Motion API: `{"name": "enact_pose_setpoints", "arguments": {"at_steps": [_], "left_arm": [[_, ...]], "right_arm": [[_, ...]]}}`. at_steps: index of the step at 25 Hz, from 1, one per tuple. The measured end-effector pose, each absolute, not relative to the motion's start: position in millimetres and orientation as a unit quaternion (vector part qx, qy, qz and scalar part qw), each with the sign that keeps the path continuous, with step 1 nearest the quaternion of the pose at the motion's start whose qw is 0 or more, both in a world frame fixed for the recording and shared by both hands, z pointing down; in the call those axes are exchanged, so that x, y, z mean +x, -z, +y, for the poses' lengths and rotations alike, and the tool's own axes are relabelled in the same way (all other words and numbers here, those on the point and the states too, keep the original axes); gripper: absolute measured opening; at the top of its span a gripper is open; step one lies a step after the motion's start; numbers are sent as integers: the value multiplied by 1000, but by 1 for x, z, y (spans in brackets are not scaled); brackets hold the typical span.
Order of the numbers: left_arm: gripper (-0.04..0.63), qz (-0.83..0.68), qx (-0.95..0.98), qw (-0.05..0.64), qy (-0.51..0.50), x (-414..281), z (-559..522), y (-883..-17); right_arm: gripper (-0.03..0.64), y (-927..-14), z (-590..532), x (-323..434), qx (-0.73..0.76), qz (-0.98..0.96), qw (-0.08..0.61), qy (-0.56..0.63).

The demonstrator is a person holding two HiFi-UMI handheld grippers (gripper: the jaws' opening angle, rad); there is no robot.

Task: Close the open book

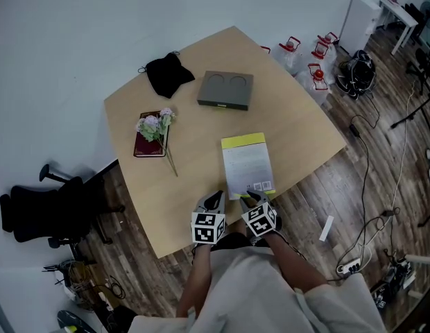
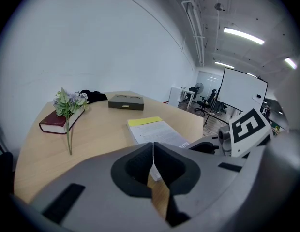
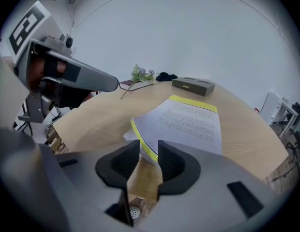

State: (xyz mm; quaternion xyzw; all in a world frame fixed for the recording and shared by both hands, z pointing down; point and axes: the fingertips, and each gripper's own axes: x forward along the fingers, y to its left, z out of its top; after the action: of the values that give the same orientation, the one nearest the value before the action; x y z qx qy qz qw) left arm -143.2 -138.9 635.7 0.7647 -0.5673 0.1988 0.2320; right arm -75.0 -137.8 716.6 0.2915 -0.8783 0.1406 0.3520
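Right hand-held gripper (image 3: pixel 149 148), half open and empty, waits at the book's (image 1: pixel 247 161) six o'clock edge, likely to flip it; left hand-held gripper (image 2: pixel 153 148) is closed on nothing.

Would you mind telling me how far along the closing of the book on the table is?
Done: the book lies flat and looks closed, one cover facing up. In hand: the right gripper sits at the book's near corner, fingers apart and not pressing it; the left gripper is shut and empty. Left: seemingly only to draw both grippers away.
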Motion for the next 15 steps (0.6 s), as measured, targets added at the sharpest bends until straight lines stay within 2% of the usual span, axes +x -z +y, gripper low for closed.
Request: {"name": "enact_pose_setpoints", "arguments": {"at_steps": [15], "left_arm": [[23,-551,779,228,-193,-128,-129,-634]], "right_arm": [[123,-702,-134,-31,351,-866,311,-177]]}}
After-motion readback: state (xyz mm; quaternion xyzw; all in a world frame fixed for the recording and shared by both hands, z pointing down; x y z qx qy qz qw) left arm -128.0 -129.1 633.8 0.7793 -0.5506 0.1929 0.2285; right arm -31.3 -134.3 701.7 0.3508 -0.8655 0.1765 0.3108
